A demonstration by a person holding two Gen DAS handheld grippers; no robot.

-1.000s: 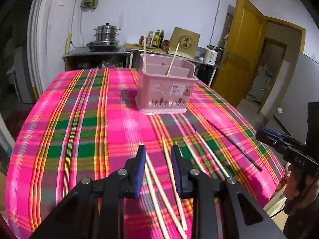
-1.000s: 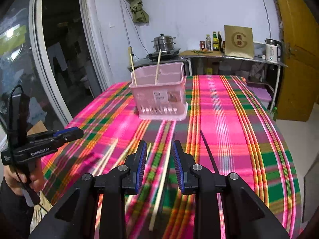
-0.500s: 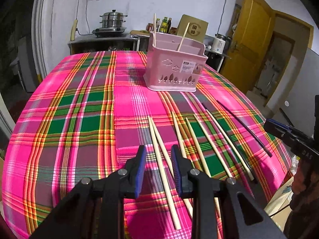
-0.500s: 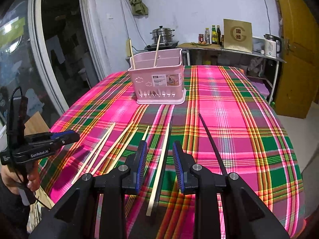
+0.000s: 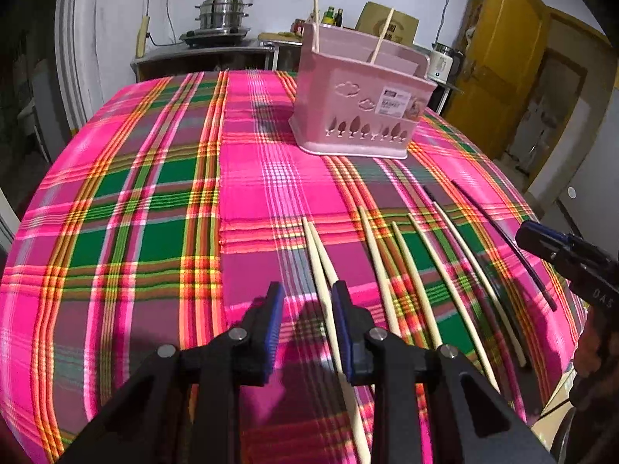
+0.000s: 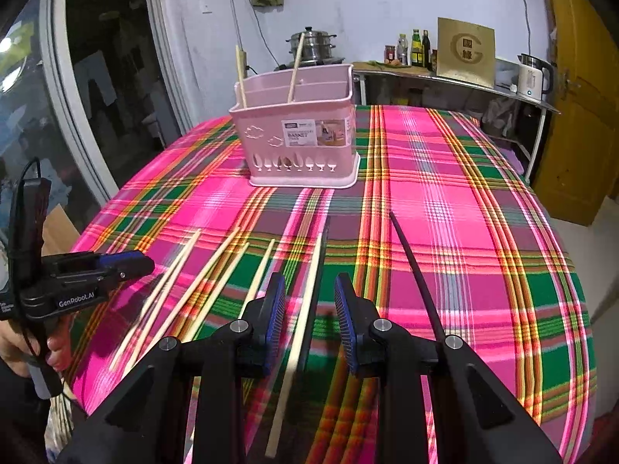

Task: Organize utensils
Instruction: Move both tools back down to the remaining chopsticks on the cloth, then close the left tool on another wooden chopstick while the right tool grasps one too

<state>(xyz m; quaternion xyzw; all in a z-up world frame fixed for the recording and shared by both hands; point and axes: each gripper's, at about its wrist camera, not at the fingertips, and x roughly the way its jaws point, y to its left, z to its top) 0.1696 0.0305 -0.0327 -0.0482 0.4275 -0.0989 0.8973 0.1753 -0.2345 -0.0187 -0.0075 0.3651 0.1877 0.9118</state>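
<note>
A pink utensil basket (image 5: 359, 108) (image 6: 301, 143) stands on the plaid tablecloth with two light chopsticks upright in it. Several light wooden chopsticks (image 5: 371, 247) (image 6: 216, 270) lie loose in front of it, along with two black chopsticks (image 5: 503, 239) (image 6: 414, 270). My left gripper (image 5: 307, 301) hovers open over the cloth, and a pair of light chopsticks (image 5: 317, 255) runs under its right finger. My right gripper (image 6: 309, 294) is open above one light chopstick (image 6: 305, 309) lying between its jaws with a dark one beside it. Neither gripper holds anything.
Each gripper shows in the other's view, the right gripper (image 5: 561, 247) at the table's right edge, the left gripper (image 6: 96, 270) at the left edge with a hand below it. Behind the table a counter (image 6: 445, 77) holds a steamer pot, bottles and a kettle. A yellow door (image 5: 503, 58) is on the right.
Both grippers have sunk toward the table and tipped further down, so the loose chopsticks lie closer under them. The jaws have kept the same width.
</note>
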